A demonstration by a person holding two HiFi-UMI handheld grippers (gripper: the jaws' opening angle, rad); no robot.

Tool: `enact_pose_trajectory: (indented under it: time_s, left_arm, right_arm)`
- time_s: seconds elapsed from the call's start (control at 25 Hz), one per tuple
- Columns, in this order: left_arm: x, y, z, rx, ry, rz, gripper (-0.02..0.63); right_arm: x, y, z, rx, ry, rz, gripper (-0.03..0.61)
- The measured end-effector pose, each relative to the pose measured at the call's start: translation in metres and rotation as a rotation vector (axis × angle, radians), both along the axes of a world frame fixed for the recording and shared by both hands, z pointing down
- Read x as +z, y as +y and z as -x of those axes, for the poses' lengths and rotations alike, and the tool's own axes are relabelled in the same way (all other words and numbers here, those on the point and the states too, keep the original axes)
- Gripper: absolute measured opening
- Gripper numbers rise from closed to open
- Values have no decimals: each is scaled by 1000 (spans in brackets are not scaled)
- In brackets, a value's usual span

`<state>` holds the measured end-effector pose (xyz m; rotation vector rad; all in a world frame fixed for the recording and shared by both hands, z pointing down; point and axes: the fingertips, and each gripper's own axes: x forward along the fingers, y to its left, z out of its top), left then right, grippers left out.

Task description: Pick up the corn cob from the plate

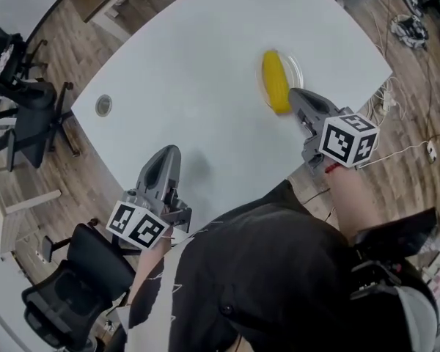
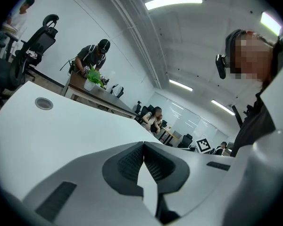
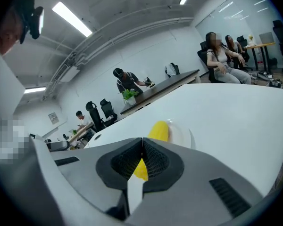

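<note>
A yellow corn cob [image 1: 276, 81] lies on a small clear plate [image 1: 296, 67] near the right edge of the white table [image 1: 198, 86]. My right gripper [image 1: 293, 94] points at the cob's near end from just behind it, jaws shut and empty. In the right gripper view the corn cob [image 3: 158, 130] and the plate [image 3: 183, 135] sit just past the closed jaw tips [image 3: 142, 139]. My left gripper [image 1: 169, 152] hovers over the table's near edge, far to the left of the cob, its jaws [image 2: 144, 144] shut on nothing.
A round cable grommet [image 1: 103, 105] is set in the table at the left. Black office chairs [image 1: 22, 101] stand left of the table and one chair [image 1: 73, 284] below it. Cables [image 1: 411, 28] lie on the wooden floor at right. People sit at desks in the background.
</note>
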<state>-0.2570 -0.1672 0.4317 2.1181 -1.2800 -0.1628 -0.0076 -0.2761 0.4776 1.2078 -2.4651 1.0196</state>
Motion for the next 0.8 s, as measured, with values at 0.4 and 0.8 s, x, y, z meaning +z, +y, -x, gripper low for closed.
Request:
enact_pose_trajectory:
  time_s: [0.4,0.8]
  left_arm:
    - [16,21,47,-65,26,35,12]
    - [20,28,79,-136,77,6,12]
  right_arm:
    - [1,-28,7,48,52,80,24]
    - [26,-39,21,-37,280,201,264]
